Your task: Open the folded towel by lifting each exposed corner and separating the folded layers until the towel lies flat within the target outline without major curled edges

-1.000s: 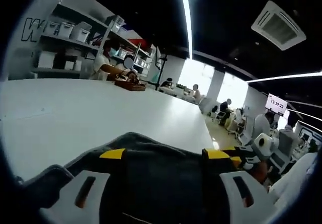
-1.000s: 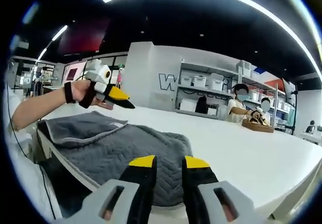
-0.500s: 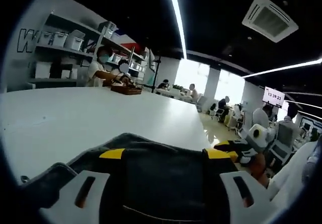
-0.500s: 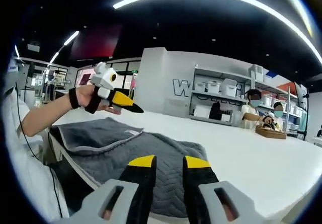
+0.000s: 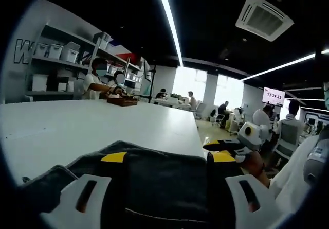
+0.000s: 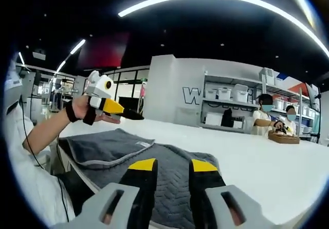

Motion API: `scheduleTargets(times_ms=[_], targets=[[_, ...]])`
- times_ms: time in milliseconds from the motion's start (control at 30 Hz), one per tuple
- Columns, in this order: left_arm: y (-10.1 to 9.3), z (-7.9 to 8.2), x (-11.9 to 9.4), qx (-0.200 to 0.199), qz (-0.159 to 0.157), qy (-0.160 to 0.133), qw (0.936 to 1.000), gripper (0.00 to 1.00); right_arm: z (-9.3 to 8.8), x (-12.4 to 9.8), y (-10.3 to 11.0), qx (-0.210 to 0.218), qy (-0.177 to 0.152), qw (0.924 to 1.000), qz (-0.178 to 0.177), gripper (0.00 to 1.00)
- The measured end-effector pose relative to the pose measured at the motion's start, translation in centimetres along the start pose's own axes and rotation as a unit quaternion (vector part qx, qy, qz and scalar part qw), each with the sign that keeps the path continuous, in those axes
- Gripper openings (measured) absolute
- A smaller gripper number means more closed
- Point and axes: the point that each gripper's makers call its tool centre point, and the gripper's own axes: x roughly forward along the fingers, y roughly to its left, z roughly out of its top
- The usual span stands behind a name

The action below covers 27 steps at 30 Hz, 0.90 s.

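Both views have swung; towel [image 6: 128, 157] unmoved, folded on bench [image 6: 267, 162]. Left gripper [image 5: 164, 159] wide open, right gripper [image 6: 172, 164] slightly parted, both empty; unfolding not begun

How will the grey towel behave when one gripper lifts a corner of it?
The grey towel will probably be floppy: it lies in soft folds and its edge droops over the white table. The quilted weave looks thick, so it may feel heavy for cloth. Its textured surface likely resists slipping from the right gripper.
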Motion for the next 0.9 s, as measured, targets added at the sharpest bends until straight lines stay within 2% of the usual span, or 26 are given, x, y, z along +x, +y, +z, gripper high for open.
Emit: scheduleTargets(times_ms=[200,267,400,633,900], targets=[[-0.1,-0.4,-1.2,-0.003,0.004,-0.007,1.0,0.61,0.6,0.2,0.6,-0.005,-0.005,0.9999,0.012,0.21],[0.0,-0.5,-1.8,-0.004,0.01,-0.02,0.9997,0.61,0.8,0.3,1.1,0.002,-0.008,0.9997,0.024,0.23],[-0.2,-1.1,-2.4,-0.003,0.012,-0.017,0.9998,0.61,1.0,0.6,1.6,0.005,-0.009,0.9994,0.034,0.23],[-1.7,-1.0,-4.0,0.011,0.01,-0.035,0.9993,0.61,1.4,1.1,2.7,0.0,-0.008,0.9986,0.052,0.24],[-2.4,-1.4,-5.2,0.012,0.015,-0.041,0.999,0.61,2.0,1.5,3.7,-0.005,-0.01,0.9978,0.066,0.24]])
